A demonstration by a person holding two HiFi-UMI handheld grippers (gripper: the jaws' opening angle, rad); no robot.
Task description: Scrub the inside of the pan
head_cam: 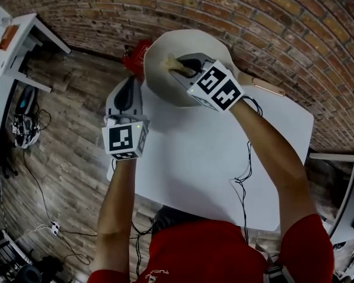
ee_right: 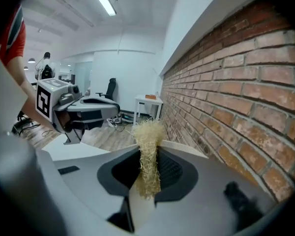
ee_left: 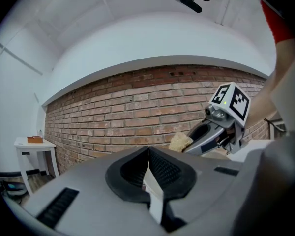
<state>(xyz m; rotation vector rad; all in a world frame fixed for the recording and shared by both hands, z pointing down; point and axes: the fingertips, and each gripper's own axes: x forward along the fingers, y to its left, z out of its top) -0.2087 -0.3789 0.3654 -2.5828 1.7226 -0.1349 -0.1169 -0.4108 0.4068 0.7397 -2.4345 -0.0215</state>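
A cream pan (head_cam: 165, 87) stands at the far edge of the white table (head_cam: 200, 158), its pale handle (head_cam: 264, 87) pointing right. My right gripper (head_cam: 186, 68) reaches into the pan, shut on a straw-coloured scrubber (head_cam: 176, 63). The right gripper view shows the scrubber (ee_right: 148, 141) pinched between the jaws and sticking out past them. My left gripper (head_cam: 131, 80) hovers just left of the pan's rim. Its jaws (ee_left: 148, 154) are shut with nothing between them. The pan's floor is hidden under the right gripper.
A red object (head_cam: 135, 55) sits behind the pan's left side, close to the left gripper. A brick wall (head_cam: 271, 28) runs right behind the table. A small white side table (head_cam: 17, 46) stands at the far left, and cables (head_cam: 23, 128) lie on the wooden floor.
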